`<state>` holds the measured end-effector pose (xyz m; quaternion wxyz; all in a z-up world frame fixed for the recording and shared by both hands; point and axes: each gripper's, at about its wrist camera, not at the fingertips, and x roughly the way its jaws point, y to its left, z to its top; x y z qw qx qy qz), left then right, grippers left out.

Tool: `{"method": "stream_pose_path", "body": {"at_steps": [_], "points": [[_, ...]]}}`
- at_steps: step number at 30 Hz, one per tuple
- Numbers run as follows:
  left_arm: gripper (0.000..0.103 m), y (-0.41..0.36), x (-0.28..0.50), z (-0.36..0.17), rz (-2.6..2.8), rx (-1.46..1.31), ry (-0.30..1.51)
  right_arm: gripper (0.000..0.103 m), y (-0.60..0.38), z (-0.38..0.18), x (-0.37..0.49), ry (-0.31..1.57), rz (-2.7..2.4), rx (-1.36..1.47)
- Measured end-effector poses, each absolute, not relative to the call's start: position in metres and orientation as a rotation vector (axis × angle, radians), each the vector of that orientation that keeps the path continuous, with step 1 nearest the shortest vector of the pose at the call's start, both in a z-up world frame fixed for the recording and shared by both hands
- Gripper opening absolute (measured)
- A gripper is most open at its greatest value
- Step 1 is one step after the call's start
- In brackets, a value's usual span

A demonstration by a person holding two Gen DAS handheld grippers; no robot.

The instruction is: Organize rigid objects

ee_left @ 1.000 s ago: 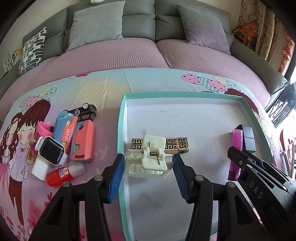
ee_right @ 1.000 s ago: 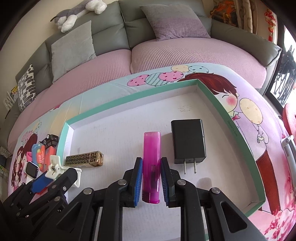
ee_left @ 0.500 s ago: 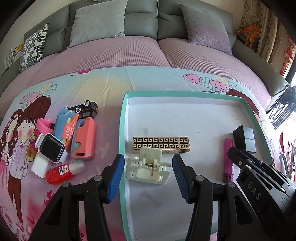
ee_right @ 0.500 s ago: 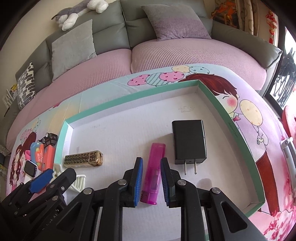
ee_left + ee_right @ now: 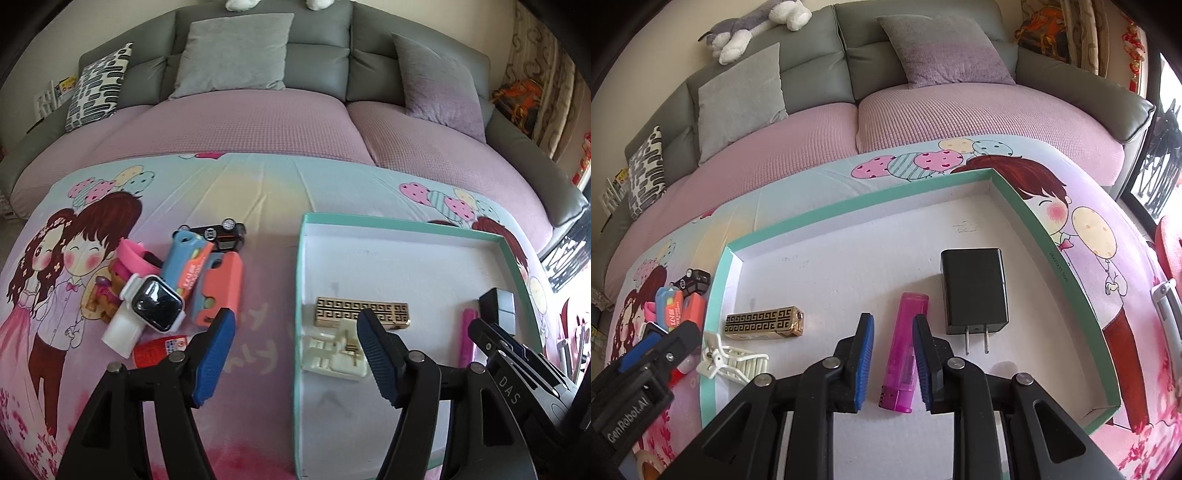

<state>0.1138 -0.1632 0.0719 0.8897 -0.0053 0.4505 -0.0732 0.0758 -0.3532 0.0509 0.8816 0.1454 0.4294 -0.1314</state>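
Observation:
My left gripper (image 5: 295, 349) hangs over the left rim of the teal tray (image 5: 300, 280), its jaws opening wide with nothing between the pads. A white hair clip (image 5: 330, 354) lies flat on the tray floor just behind its right finger, next to a gold patterned lighter (image 5: 362, 312). In the right wrist view my right gripper (image 5: 894, 354) is opening, and a pink lighter (image 5: 907, 343) lies slanted on the tray floor between its blue pads, no longer pinched. A black charger (image 5: 973, 291) lies just right of the lighter.
Left of the tray, on the cartoon-print sheet, is a heap: a smartwatch (image 5: 155, 304), a coral case (image 5: 221, 291), a blue case (image 5: 183, 266), a toy car (image 5: 221, 234), a red bottle (image 5: 155, 350). A grey sofa (image 5: 314, 66) with cushions stands behind.
The hair clip left the left gripper and settled flat in the tray; that gripper shifted left and spread wider. The right gripper loosened, and the pink lighter tilted onto the tray floor.

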Motion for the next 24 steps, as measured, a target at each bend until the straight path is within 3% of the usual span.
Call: {"method": "stream_pose_path", "body": {"at_steps": [3,7,9,17,21,24], "points": [[0.084,-0.155,0.116,0.072,-0.116,-0.022,0.929,0.059,-0.353,0.050,0.077,0.895,-0.278,0.304],[0.085,-0.146,0.120,0.071,-0.067,-0.041,0.922,0.063,-0.350,0.052,0.077,0.887,-0.266,0.295],[0.097,-0.142,0.121,0.068,-0.043,-0.045,0.928,0.067,-0.347,0.052,0.078,0.887,-0.256,0.282],[0.098,-0.128,0.124,0.064,0.008,-0.083,0.931,0.087,-0.339,0.053,0.079,0.873,-0.243,0.254],[0.098,-0.122,0.123,0.067,0.018,-0.106,0.894,0.103,-0.341,0.055,0.079,0.855,-0.253,0.260],[0.100,-0.118,0.123,0.068,0.033,-0.107,0.885,0.103,-0.341,0.056,0.078,0.841,-0.255,0.265]]}}
